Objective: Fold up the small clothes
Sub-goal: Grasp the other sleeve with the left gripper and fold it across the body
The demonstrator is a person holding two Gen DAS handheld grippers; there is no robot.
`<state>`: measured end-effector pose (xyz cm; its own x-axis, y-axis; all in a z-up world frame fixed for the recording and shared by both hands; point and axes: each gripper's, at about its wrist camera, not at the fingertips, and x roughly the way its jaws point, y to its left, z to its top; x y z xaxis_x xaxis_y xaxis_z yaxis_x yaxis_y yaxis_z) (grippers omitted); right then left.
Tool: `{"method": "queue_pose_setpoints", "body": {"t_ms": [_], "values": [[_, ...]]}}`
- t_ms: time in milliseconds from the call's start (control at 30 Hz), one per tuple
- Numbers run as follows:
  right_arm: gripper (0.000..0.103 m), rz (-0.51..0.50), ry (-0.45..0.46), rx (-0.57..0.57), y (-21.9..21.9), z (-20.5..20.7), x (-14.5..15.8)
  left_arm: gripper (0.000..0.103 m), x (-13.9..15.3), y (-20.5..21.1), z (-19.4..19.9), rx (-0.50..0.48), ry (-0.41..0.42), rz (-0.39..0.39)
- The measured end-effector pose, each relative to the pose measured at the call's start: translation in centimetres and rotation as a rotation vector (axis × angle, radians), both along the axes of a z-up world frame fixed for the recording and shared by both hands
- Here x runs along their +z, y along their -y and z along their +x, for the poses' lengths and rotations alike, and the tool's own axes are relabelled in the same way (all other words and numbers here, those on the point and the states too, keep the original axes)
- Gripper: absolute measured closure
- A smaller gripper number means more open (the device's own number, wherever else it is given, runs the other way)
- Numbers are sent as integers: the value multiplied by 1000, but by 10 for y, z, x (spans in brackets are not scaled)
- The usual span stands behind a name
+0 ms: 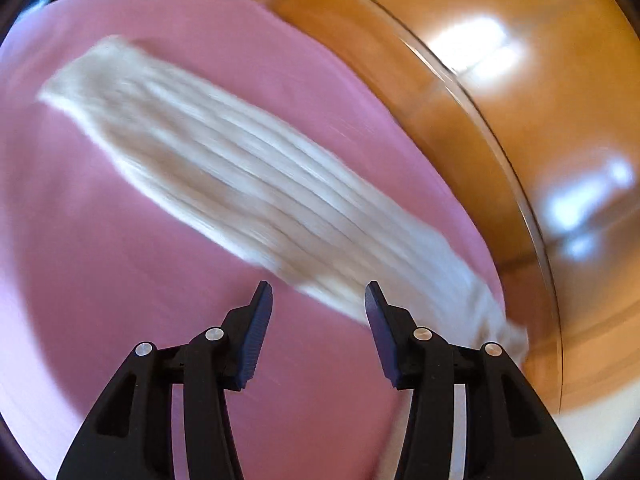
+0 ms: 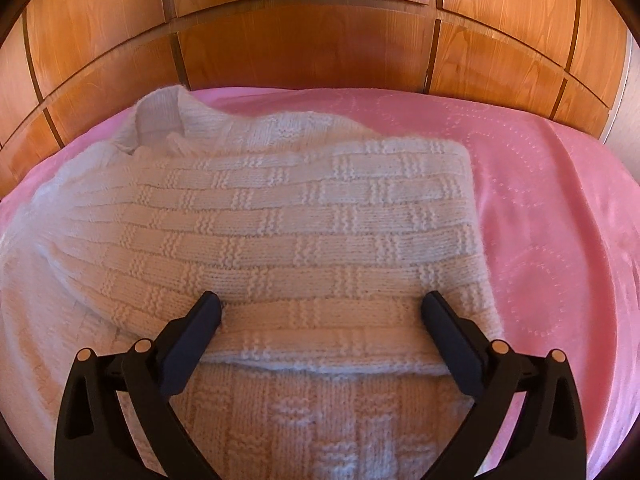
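A cream knitted sweater [image 2: 280, 216] with a basket-weave pattern lies on a pink bedspread [image 2: 560, 200], its upper layer folded over and its collar at the far left. My right gripper [image 2: 320, 300] hovers wide open over the near folded edge, and the pads do not press on the knit. In the blurred left wrist view the same sweater [image 1: 224, 160] shows as a long pale strip running diagonally across the bedspread [image 1: 100, 280]. My left gripper [image 1: 319, 288] is open at the strip's near end, with nothing gripped between its fingers.
Glossy wooden cabinet panels [image 2: 304, 40] rise directly behind the bed. In the left wrist view the same wood [image 1: 520, 80] curves along the bed's right edge. Bare pink bedspread lies to the right of the sweater.
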<state>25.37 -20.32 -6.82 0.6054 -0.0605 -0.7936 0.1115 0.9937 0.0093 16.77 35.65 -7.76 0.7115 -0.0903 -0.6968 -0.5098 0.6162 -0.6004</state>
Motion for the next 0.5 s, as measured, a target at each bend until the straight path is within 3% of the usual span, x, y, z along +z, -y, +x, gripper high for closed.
{"method": "queue_pose_setpoints", "body": {"t_ms": [133,233,267,300,333,400,500], "values": [[3,-2,2,-1,1,-3,0,56,-13,-43,1,126,-6,-92],[3,-8,1,-3,-4,1,2,57,-16,-63,8,210,-1,-120],[3,-10,1,-4,-4,1,1,66,-17,-66,14,223,-6,-126],[3,-12,1,-4,-5,1,1,87,-16,-69,17,227,-19,-120],[3,-14,1,-5,-6,1,1,94,-15,-70,22,224,-33,-107],[3,-15,0,-6,-6,1,1,96,-5,-68,28,205,-20,-74],[3,-16,1,-7,-7,1,1,96,26,-46,36,97,37,36]]}}
